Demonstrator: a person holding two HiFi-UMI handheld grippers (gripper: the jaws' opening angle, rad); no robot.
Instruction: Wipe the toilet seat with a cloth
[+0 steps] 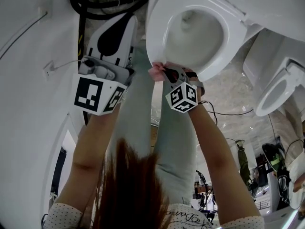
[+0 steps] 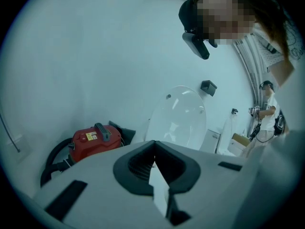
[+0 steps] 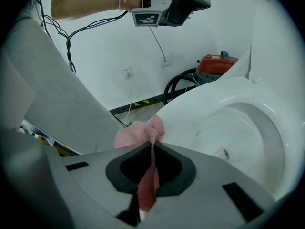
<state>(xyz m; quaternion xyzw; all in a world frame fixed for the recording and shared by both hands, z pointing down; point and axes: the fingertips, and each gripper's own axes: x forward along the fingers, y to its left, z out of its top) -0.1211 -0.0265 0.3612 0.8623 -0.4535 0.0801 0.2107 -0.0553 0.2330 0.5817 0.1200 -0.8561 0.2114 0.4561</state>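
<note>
The right hand-held gripper pinches a pink cloth between its 2 jaws. The bunched end pokes out past the tips, pressed against the near front edge of the toilet seat. The left hand-held gripper is raised off to the side with its jaws pressed together on nothing, facing a red vacuum.

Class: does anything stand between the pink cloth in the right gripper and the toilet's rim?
Nothing visible does. The pink cloth, pinched in the right gripper, appears to lie against the toilet's front rim; the left gripper is shut, off to the side.
</note>
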